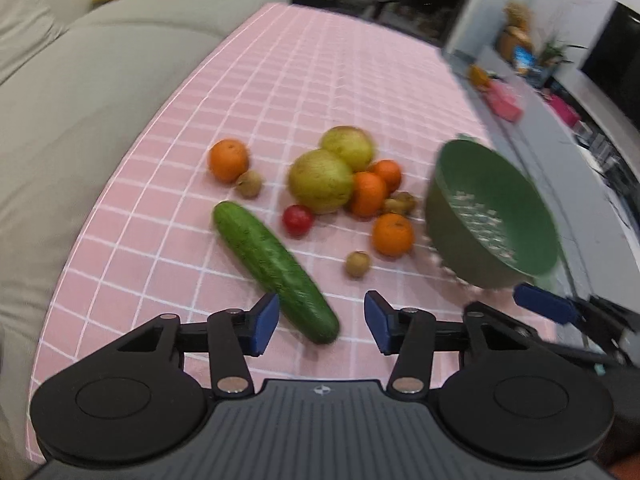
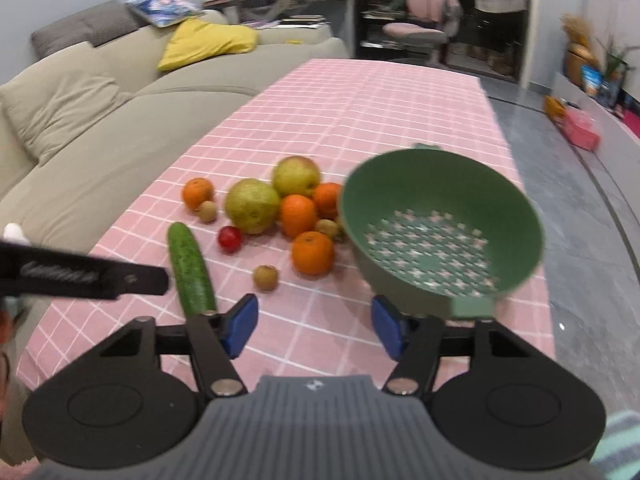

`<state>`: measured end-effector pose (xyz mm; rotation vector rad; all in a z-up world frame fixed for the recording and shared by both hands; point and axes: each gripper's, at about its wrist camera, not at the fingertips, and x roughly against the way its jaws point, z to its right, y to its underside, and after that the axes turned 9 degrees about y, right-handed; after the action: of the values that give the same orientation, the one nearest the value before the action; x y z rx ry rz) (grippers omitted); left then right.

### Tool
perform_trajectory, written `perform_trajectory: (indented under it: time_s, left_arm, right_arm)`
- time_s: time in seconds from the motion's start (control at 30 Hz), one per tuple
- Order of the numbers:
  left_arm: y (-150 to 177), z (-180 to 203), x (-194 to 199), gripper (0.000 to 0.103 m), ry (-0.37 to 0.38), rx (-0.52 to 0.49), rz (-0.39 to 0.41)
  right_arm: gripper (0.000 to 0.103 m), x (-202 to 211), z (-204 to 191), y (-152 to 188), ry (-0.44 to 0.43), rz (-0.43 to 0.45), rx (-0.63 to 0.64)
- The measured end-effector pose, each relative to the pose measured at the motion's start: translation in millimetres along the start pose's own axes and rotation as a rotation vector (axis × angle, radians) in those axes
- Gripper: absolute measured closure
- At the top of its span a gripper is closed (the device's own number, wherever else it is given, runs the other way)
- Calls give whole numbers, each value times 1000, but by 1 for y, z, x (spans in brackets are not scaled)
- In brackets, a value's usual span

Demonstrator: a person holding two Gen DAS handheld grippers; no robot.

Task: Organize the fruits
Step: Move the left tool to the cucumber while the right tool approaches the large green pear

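Nothing sorted yet: the perforated green plastic colander [image 2: 440, 232] sits empty, fruits loose on the pink checked worktop [image 2: 360, 112]; both tongs, left [image 1: 320, 320] and right [image 2: 316, 326], apart, holding nothing.

A pink checked tablecloth [image 2: 360, 120] is covering the long table. A beige sofa [image 2: 100, 128] is running along its left side — a yellow cushion [image 2: 208, 42] is lying on the seat back, and a grey cushion [image 2: 92, 24] is sitting further behind. At the far end, a pink desk chair [image 2: 420, 20] is standing by dark shelves [image 2: 376, 8]. On the right, a grey floor [image 2: 580, 220] is stretching away, and a pink box [image 2: 582, 128] is lying on it near a potted plant [image 2: 612, 64].
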<state>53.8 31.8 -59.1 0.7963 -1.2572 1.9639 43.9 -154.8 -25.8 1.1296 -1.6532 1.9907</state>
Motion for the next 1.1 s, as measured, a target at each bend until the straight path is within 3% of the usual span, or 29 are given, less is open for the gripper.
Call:
perform_trajectory:
  time_s: [0.3, 0.43, 0.47, 0.6, 0.97, 1.1]
  left_arm:
    - [-12, -32, -32, 44, -89, 169, -33]
    - [-16, -37, -42, 44, -142, 228, -51]
    - [-17, -37, -45, 39, -156, 241, -60]
    - [-21, -39, -51, 34, -143, 296, -64]
    - [-29, -28, -75, 33, -114, 302, -78]
    - [-30, -31, -75, 47, -66, 314, -76]
  right_arm:
    - [71, -48, -30, -12, -118, -41, 99]
    - [72, -62, -44, -11, -126, -66, 155]
    - [72, -65, -46, -10, -124, -68, 171]
    - [72, -76, -54, -9, -116, -92, 205]
    - [71, -82, -54, -11, -105, -109, 210]
    - [71, -78, -53, -11, -104, -107, 215]
